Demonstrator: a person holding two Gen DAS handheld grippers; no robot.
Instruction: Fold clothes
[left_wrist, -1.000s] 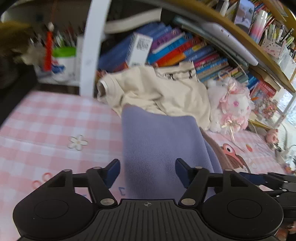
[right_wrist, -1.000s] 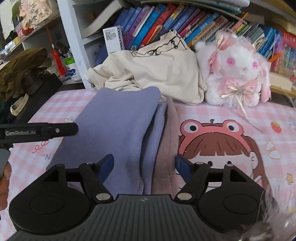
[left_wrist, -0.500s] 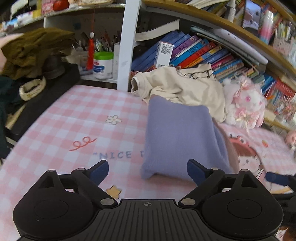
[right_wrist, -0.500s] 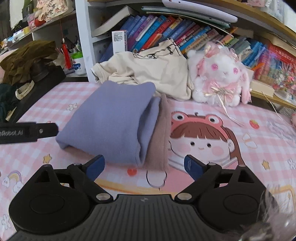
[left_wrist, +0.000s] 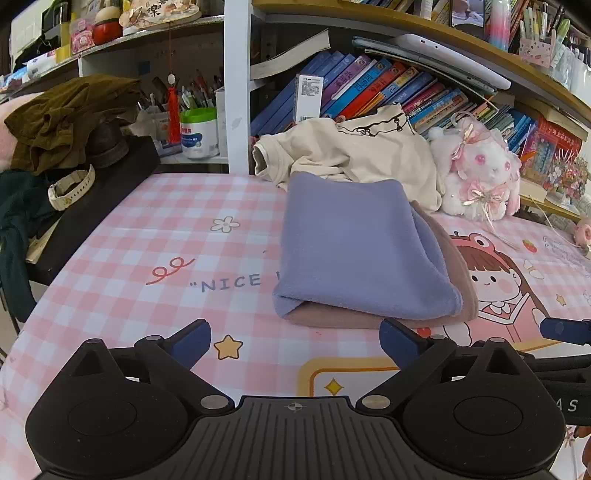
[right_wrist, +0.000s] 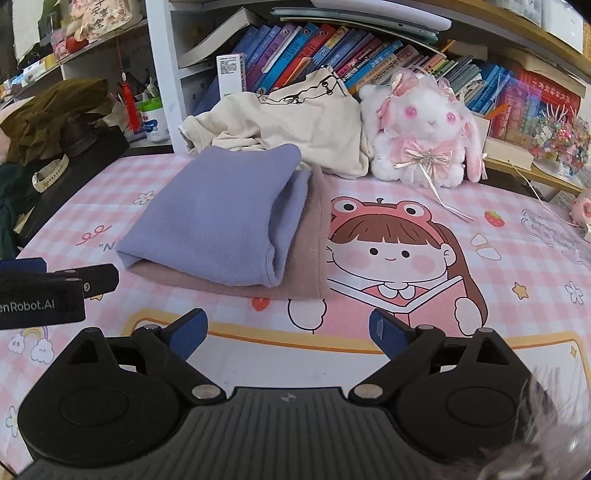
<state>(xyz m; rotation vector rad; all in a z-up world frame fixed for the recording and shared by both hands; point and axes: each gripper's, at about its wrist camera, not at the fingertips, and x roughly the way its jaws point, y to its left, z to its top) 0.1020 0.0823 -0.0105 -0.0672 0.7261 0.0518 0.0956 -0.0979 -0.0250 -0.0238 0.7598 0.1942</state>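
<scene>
Pulling back from the cloth is what has just happened: a second ago both sets of tongs stood over the lavender fabric, and now the left tongs (left_wrist: 295, 338) and right tongs (right_wrist: 288, 332) hang short of it at the bottom of each frame, spread wide and pinching nothing. That suggests the fold on this piece is finished and released.

The folded lavender garment (left_wrist: 358, 251) lies in the middle of the pink checked worktop (left_wrist: 155, 236), stacked on a folded mauve-brown garment (right_wrist: 310, 254) that shows along its near and right edges. Its long axis runs from the near edge up toward the bookshelf (left_wrist: 388, 85); its open hem edge faces lower right in the right wrist view.

The rumpled cream shirt (right_wrist: 295, 118) behind it, beside the plush rabbit (right_wrist: 424, 125), looks unfolded, likely next.
</scene>
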